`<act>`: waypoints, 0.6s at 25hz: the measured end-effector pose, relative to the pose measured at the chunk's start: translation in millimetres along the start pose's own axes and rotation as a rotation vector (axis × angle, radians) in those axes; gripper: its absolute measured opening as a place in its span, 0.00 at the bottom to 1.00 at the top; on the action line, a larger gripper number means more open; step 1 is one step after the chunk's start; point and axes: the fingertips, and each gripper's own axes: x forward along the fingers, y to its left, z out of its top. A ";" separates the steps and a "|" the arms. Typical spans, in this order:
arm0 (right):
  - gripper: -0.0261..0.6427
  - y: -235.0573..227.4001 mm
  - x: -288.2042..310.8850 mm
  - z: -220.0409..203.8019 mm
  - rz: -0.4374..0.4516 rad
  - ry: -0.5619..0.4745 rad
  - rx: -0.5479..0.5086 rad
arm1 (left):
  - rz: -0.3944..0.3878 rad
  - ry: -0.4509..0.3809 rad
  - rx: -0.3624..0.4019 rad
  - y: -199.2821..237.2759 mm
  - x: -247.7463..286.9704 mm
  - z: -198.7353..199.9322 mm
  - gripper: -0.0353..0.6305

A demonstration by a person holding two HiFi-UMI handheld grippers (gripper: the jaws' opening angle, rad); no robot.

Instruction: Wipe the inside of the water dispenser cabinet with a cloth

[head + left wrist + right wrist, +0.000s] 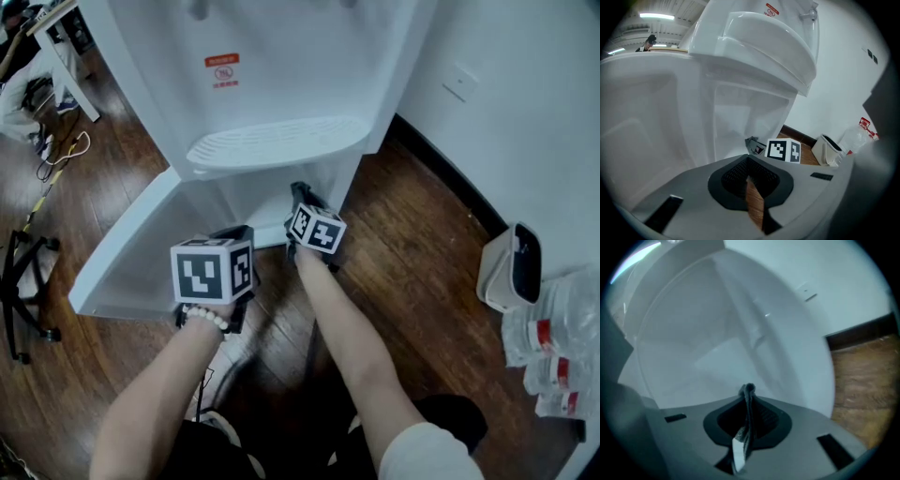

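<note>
The white water dispenser (pixel 272 84) stands with its lower cabinet (pixel 246 204) open and the door (pixel 122 253) swung out to the left. My right gripper (pixel 302 195) is at the cabinet mouth, jaws shut on a thin dark cloth (pixel 748 391) whose edge sticks up between them. The right gripper view faces the white inside wall (pixel 717 333). My left gripper (pixel 234 234) hovers just in front of the open door, shut with nothing held (pixel 752 190). Its view shows the cabinet opening (pixel 740 122) and the right gripper's marker cube (pixel 783 150).
A white bin (pixel 511 267) and several plastic bottles (pixel 553 347) stand by the wall at the right. A chair base (pixel 23 281) and cables (pixel 56 159) lie on the wood floor at the left. The drip tray (pixel 277 141) juts out above the cabinet.
</note>
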 end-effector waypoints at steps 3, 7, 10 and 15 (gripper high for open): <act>0.09 21.4 23.7 -1.5 0.048 0.098 -0.243 | 0.002 0.008 0.001 0.8 0.7 -0.9 0.05; 0.17 36.4 41.0 -20.2 0.026 0.173 -0.513 | -0.002 0.019 0.008 1.9 -1.0 -3.8 0.05; 0.29 44.8 47.5 -44.2 0.060 0.253 -0.548 | -0.004 0.020 0.009 3.4 -1.2 -3.7 0.05; 0.41 56.3 40.3 -80.9 0.138 0.367 -0.683 | -0.011 0.006 0.009 4.5 -2.1 0.7 0.05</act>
